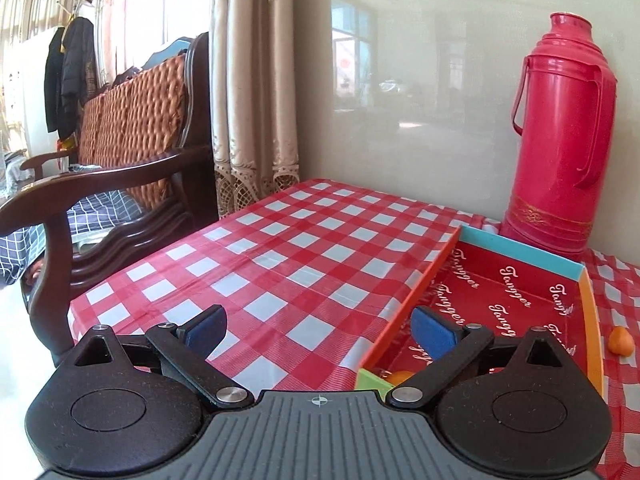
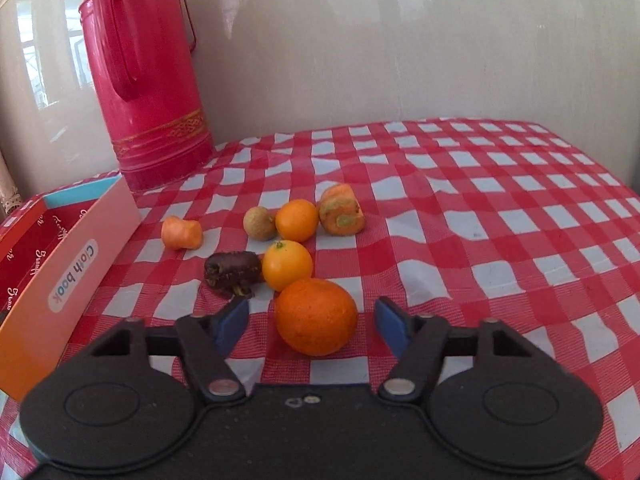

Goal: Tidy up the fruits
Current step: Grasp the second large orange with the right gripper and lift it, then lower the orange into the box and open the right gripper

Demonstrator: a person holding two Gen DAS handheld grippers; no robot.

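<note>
In the right wrist view my right gripper (image 2: pixel 312 322) is open, its blue pads on either side of a large orange (image 2: pixel 316 316) on the checked cloth, not touching it. Behind it lie two small oranges (image 2: pixel 287 265) (image 2: pixel 297 220), a dark brown fruit (image 2: pixel 232 270), a round tan fruit (image 2: pixel 259 222), a carrot piece (image 2: pixel 181 233) and an orange-green piece (image 2: pixel 341 211). In the left wrist view my left gripper (image 1: pixel 320 330) is open and empty over the near left corner of the red-lined box (image 1: pixel 508 300). A small orange fruit (image 1: pixel 400 377) lies in the box under the gripper; the carrot piece (image 1: pixel 620 341) lies outside.
A tall red thermos (image 2: pixel 148 76) (image 1: pixel 560 132) stands at the wall behind the box (image 2: pixel 68 276). A wooden armchair (image 1: pixel 120 152) stands left of the table, by curtains. The checked tablecloth (image 2: pixel 500 216) runs on to the right.
</note>
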